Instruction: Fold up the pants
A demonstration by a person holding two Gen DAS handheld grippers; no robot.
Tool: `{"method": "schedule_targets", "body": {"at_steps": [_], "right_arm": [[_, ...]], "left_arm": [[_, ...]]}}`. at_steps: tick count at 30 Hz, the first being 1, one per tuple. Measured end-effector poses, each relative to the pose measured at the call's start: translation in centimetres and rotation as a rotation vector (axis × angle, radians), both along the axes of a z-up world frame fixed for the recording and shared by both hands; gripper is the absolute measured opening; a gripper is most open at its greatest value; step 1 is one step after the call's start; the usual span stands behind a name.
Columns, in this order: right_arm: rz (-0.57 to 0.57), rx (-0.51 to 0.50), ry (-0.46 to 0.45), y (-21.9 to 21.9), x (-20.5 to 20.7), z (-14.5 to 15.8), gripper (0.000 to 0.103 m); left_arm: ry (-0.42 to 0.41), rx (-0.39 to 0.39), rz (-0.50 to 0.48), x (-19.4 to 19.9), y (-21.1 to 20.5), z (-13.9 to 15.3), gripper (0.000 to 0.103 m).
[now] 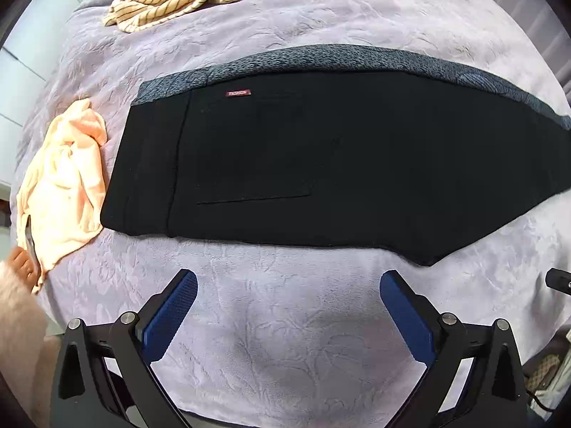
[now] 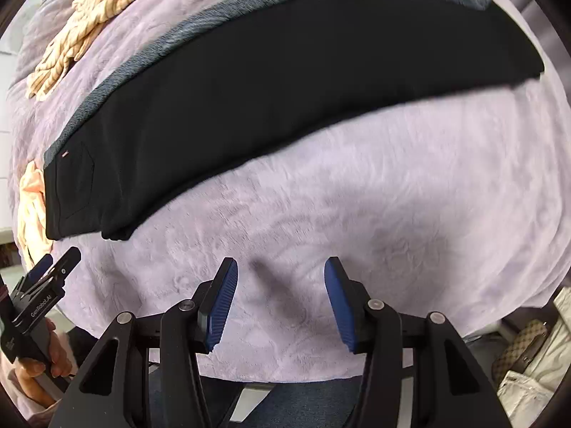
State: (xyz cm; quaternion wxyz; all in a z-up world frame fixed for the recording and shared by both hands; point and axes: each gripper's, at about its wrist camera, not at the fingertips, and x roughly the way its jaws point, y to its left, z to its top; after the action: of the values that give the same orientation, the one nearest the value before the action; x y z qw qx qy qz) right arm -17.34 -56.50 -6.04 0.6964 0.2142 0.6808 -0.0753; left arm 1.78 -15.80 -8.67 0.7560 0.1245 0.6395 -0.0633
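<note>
Left tool (image 1: 289,287) stands wide, empty, low in frame over the lilac blanket (image 1: 285,339). Right tool (image 2: 281,274) half-spread, empty. Black pants (image 1: 303,164) untouched.

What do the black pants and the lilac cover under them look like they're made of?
Black pants: smooth matte woven cloth outside, with a grey-blue fleecy-looking lining showing along the far edge. Lilac cover: plush, velvety pile with an embossed pattern; probably fleece.
</note>
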Motion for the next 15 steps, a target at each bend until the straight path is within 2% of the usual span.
{"method": "schedule_targets", "body": {"at_steps": [8, 15], "right_arm": [[-0.09, 0.054, -0.018, -2.2, -1.3, -1.0, 0.055], [-0.197, 0.094, -0.059, -6.6, -1.9, -1.3, 0.055]], "left_arm": [[0.003, 0.029, -0.069, 0.3, -3.2, 0.7, 0.103], [0.018, 0.062, -0.127, 0.9, -6.7, 0.4, 0.103]]}}
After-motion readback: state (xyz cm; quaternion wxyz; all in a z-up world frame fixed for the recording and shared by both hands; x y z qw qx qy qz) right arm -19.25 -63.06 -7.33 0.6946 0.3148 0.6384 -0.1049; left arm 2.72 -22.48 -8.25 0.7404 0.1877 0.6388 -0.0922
